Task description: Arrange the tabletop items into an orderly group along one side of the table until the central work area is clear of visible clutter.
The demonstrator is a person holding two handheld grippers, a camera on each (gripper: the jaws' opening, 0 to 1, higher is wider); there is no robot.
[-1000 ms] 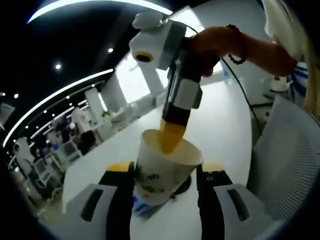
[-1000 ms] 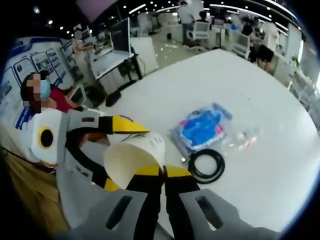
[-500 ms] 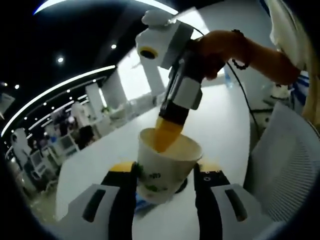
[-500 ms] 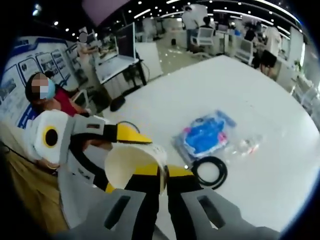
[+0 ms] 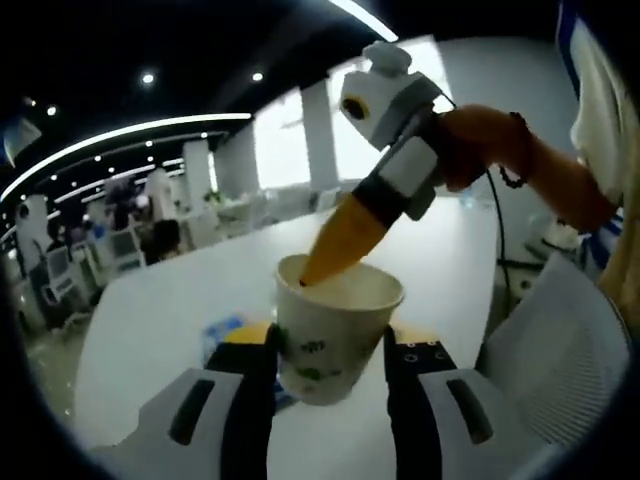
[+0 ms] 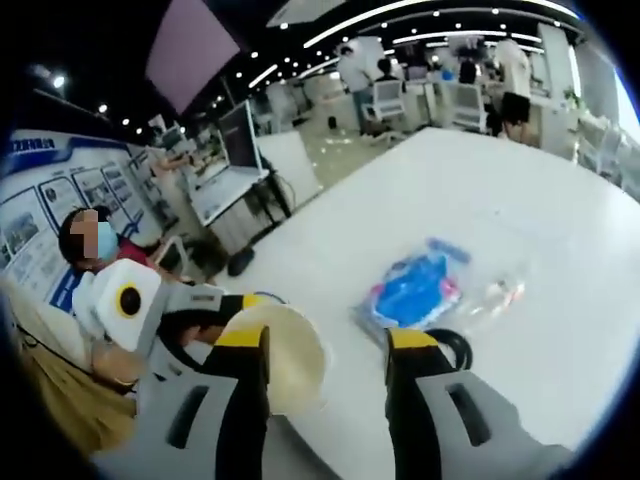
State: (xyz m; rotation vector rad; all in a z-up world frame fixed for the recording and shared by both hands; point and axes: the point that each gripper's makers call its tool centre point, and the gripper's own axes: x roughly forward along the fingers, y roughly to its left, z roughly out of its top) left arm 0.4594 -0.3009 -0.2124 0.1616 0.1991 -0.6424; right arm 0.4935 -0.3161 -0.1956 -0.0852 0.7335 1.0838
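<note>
A matt white paper cup (image 5: 335, 330) with green print, a clear glossy plastic bag (image 6: 425, 290), and a smooth, faintly glossy white table (image 6: 400, 220).

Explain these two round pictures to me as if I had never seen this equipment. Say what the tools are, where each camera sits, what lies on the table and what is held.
A person holds a hand tool with two jaws in each hand, and a wide-angle camera rides on each tool. In the left gripper view, the left gripper clamps a paper cup between its jaws. The right gripper reaches in from above, its orange tip at the cup's rim. The right gripper view looks across the white table: its own jaws stand apart, with the cup against the left one. On the table lie a blue plastic packet and a black ring, partly hidden.
</note>
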